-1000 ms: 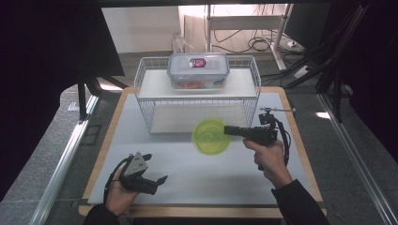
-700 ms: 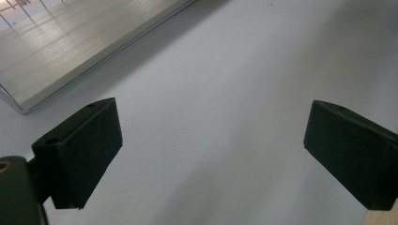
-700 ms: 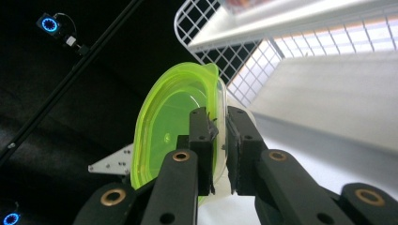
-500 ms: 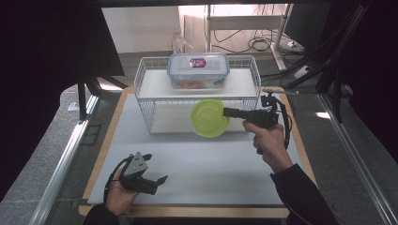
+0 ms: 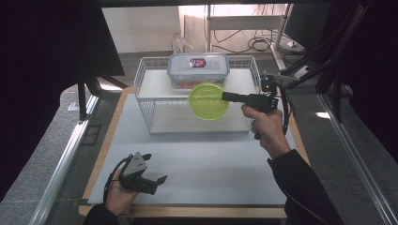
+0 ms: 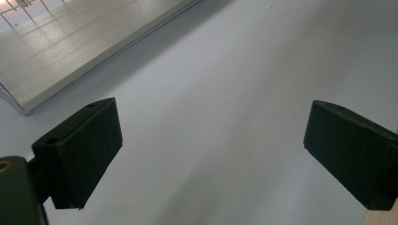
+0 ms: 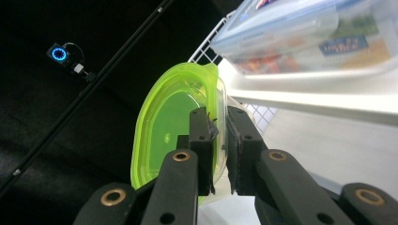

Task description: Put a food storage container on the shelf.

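Note:
A lime-green round container (image 5: 208, 101) hangs in the air in front of the white wire rack (image 5: 145, 101), level with its top shelf. My right gripper (image 5: 228, 97) is shut on the container's rim, and the right gripper view shows the container (image 7: 173, 126) pinched between the jaws of that gripper (image 7: 218, 140). A clear lidded food box (image 5: 198, 69) sits on the rack's top shelf, seen close up as the box (image 7: 305, 37). My left gripper (image 5: 157, 182) rests low at the front left of the table, open and holding nothing, its jaws wide apart over the white mat (image 6: 225, 93).
The rack's lower shelf (image 5: 197, 123) holds nothing and its edge (image 6: 70, 56) shows in the left gripper view. The white mat (image 5: 206, 159) covers the wooden table. Black curtains stand at both sides, and cables lie on the floor behind.
My right gripper has lifted the green container from the mat up and back toward the rack's top shelf. The left gripper has stayed still.

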Available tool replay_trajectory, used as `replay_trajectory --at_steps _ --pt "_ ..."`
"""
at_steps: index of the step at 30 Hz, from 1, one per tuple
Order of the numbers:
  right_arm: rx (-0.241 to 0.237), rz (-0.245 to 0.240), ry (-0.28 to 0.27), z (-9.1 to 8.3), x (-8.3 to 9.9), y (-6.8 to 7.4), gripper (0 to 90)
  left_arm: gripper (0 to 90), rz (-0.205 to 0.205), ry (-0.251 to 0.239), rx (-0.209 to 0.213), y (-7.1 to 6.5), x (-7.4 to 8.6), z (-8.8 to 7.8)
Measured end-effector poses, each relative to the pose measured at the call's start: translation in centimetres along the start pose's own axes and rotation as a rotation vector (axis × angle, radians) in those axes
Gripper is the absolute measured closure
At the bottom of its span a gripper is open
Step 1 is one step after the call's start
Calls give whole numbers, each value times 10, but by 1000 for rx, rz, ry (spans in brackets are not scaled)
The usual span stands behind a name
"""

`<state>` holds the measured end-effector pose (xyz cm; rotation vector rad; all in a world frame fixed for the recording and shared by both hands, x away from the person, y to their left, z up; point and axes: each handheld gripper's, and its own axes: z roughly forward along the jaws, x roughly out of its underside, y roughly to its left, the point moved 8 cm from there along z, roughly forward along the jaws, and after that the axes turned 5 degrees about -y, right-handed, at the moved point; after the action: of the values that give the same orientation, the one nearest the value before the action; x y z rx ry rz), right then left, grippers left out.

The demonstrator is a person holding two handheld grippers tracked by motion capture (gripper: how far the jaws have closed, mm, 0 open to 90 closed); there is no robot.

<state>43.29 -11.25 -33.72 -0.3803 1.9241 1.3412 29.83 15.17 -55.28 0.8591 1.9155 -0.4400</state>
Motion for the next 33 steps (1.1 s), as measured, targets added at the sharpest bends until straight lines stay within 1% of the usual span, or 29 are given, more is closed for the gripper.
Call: replay_trajectory --at_steps 6,12,17,23,29,33 --pt "9 2 -17 5 -16 4 828 46 -3 -5 1 0 0 0" --pt "21 10 -48 13 -34 6 828 45 -4 -4 1 0 -1 -1" --pt "43 9 -66 19 -47 6 828 45 -4 -5 2 0 -1 -1" --pt "72 23 -92 27 -64 4 827 45 -5 -8 1 0 -1 -2" --pt "110 24 -116 37 -79 3 827 45 -7 -10 4 0 -1 -2" --pt "133 33 -136 44 -88 0 827 46 -8 -13 5 0 -1 -2"
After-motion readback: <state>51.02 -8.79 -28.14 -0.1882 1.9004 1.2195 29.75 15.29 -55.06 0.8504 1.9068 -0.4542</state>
